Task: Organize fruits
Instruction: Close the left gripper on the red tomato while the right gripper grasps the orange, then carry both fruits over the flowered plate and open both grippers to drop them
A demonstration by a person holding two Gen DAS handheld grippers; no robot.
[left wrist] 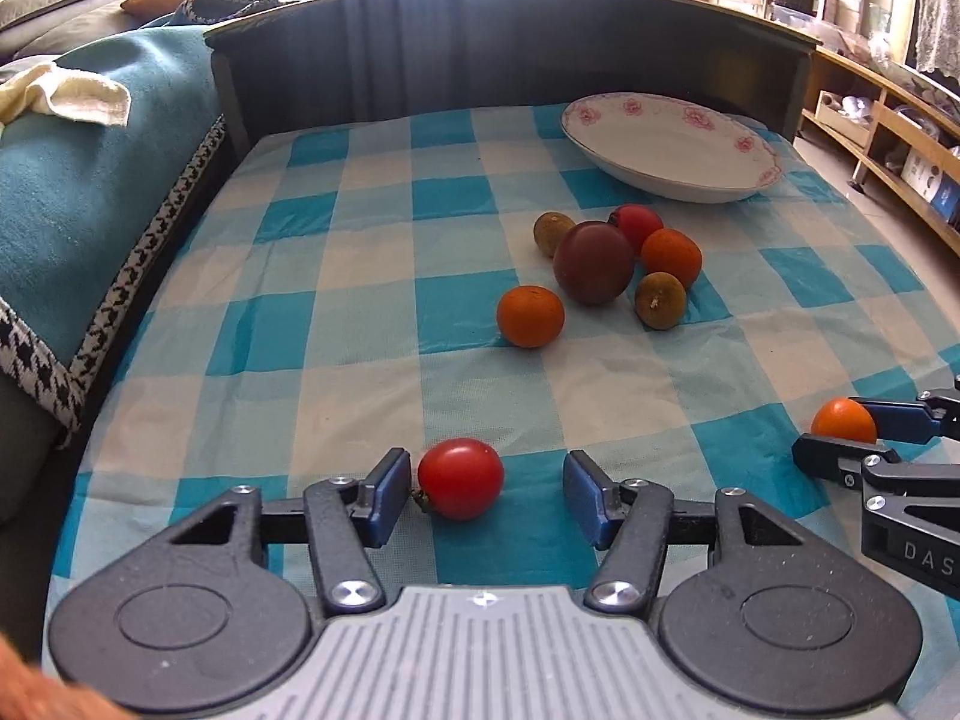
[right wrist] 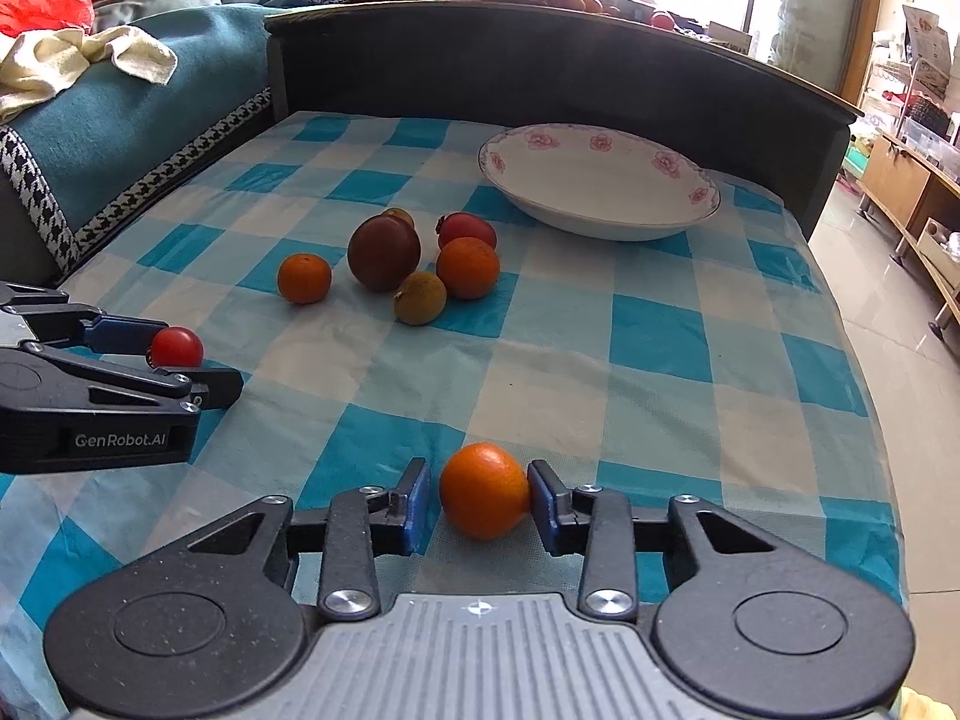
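Both hands are at the pick-up step, each gripper set around one small fruit on the blue-and-white checked tablecloth [left wrist: 336, 312].

The left gripper [left wrist: 483, 489] stands wide: the glossy red cherry tomato [left wrist: 461, 478] lies between its blue pads, close to the left pad and well clear of the right one. Nothing is gripped yet.

The right gripper [right wrist: 480, 501] is narrower around a small round orange fruit [right wrist: 485, 498]. Its right pad touches the skin; a thin gap seems to remain at the left pad, though the fisheye curve makes that hard to judge. I would call it not yet closed on the fruit.

Ahead of both grippers lies the loose cluster: a dark purple round fruit [left wrist: 593, 263], two brownish-green fruits, two more orange ones and a red one. Beyond it, further forward and to the right, stands the white shallow dish with pink flowers [left wrist: 672, 180], empty.

Next, each gripper needs to close gently, centring its fruit so it does not roll, then lift and carry forward over the cluster to the dish.
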